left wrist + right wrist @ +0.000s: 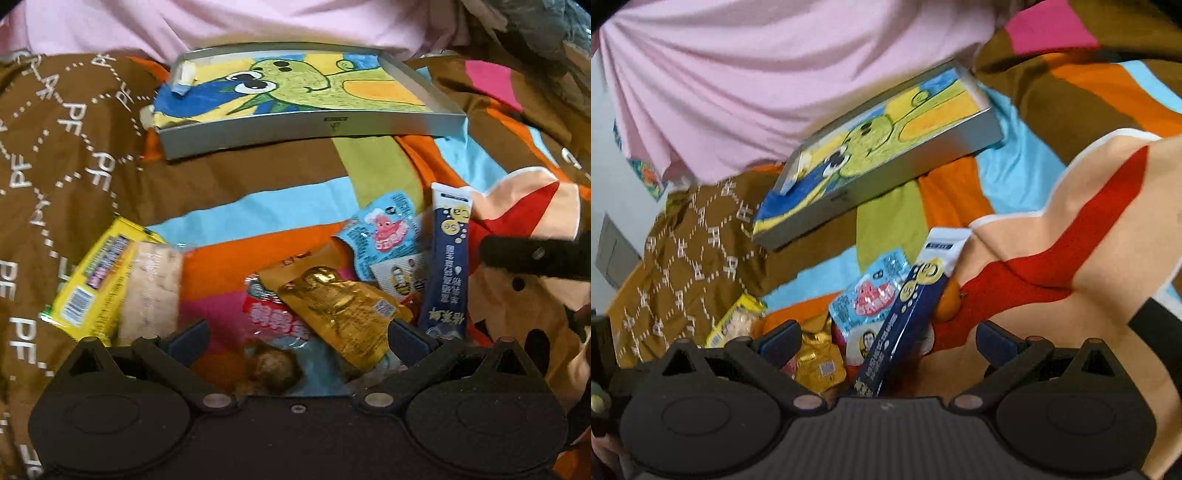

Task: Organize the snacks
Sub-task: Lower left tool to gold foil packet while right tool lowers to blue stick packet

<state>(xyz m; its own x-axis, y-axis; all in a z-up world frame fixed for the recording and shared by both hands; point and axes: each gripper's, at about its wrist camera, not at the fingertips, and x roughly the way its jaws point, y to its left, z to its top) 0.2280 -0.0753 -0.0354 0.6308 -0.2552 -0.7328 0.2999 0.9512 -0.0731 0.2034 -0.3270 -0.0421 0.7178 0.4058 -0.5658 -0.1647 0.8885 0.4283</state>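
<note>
A pile of snacks lies on a patterned bedspread. In the left wrist view I see a gold foil pouch [343, 314], a navy stick pack [447, 266], a light blue packet with a pink octopus [384, 232], a red packet [273, 314], a rice cracker pack [151, 288] and a yellow packet [92, 280]. My left gripper [295, 336] hangs open just over the gold pouch, nothing between its fingers. My right gripper [886, 339] is open above the navy stick pack [905, 325] and the blue packet [868, 295]. A shallow grey tray [258, 131] with a cartoon drawing inside lies beyond.
A person in a pink shirt [757, 74] sits right behind the tray [886, 173]. An orange fruit [947, 302] peeks out beside the stick pack. The right gripper's black finger [532, 254] reaches in at the right of the left wrist view. The bedspread is rumpled.
</note>
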